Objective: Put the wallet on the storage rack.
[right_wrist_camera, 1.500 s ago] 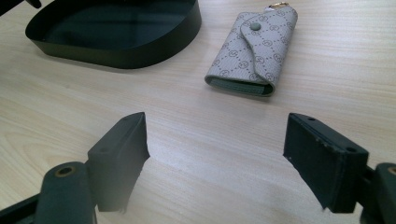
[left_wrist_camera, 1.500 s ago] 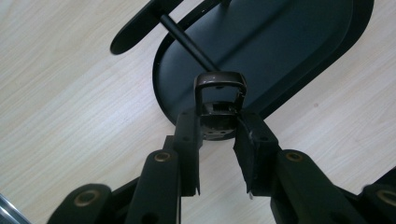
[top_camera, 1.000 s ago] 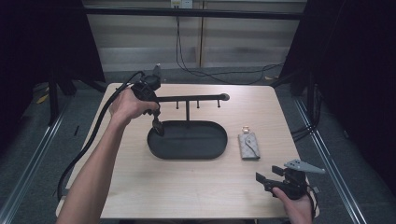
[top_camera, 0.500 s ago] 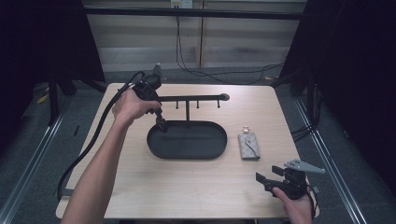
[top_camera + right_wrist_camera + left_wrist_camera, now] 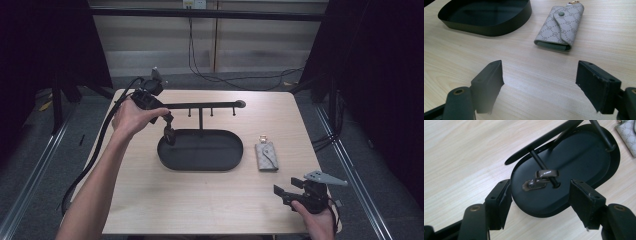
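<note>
Over the black tray [image 5: 574,152], the left tool [image 5: 540,195] is opening, releasing the hung clip [image 5: 540,178]; the right tool [image 5: 539,82] is waiting open-jawed and empty, probably reaching for the key pouch [image 5: 561,25] next.

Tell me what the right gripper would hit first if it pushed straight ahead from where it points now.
Probably the grey key pouch: it lies on the table ahead of the open right gripper, slightly toward its right finger, with bare wood between. Depth is hard to judge.

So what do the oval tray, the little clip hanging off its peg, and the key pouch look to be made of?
Oval tray: most likely metal with a matte black coat; thin rigid wall, soft dull sheen. Clip: probably metal, brownish with a glossy finish; bright highlights on its edges. Key pouch: looks like coated canvas or faux leather, pale grey with a printed repeat pattern, snap button and gold-coloured ring.
</note>
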A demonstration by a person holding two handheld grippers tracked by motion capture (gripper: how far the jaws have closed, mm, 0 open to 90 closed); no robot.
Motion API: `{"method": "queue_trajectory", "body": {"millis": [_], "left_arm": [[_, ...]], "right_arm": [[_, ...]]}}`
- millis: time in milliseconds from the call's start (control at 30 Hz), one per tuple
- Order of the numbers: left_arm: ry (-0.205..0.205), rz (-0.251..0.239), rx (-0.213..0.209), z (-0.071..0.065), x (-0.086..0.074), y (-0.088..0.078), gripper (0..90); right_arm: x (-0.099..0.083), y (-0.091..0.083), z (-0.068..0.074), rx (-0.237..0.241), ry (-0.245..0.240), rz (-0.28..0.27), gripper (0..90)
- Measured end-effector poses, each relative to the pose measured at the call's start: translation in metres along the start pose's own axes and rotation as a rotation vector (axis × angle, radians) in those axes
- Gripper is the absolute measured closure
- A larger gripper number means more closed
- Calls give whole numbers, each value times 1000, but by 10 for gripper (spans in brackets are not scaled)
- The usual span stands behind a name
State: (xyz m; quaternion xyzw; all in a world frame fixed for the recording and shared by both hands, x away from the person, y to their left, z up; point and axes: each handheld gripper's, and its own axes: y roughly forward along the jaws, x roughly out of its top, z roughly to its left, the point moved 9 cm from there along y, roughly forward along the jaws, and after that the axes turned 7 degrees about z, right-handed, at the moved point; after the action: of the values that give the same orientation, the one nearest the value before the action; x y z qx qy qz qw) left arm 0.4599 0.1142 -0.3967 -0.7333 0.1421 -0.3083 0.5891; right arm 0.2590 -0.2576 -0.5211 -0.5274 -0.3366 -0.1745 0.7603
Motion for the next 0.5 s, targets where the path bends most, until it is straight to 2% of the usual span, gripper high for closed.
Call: {"method": "queue_trajectory", "body": {"millis": [67,233,333,433,500], "left_arm": [[13,-22,3,0,-4,0,326],[1,-61,-31,7,-16,3,259],[-2,-107,-54,13,-24,1,238],[7,-151,-79,18,-34,-1,181],[7,-178,-98,19,-41,-1,202]], "right_arm": [[0,0,0,1,2,0,216],[0,0,0,2,1,1,215],[0,0,-1,-1,4,0,215],[0,1,0,0,2,1,215],[0,1,0,-1,1,3,214]]}}
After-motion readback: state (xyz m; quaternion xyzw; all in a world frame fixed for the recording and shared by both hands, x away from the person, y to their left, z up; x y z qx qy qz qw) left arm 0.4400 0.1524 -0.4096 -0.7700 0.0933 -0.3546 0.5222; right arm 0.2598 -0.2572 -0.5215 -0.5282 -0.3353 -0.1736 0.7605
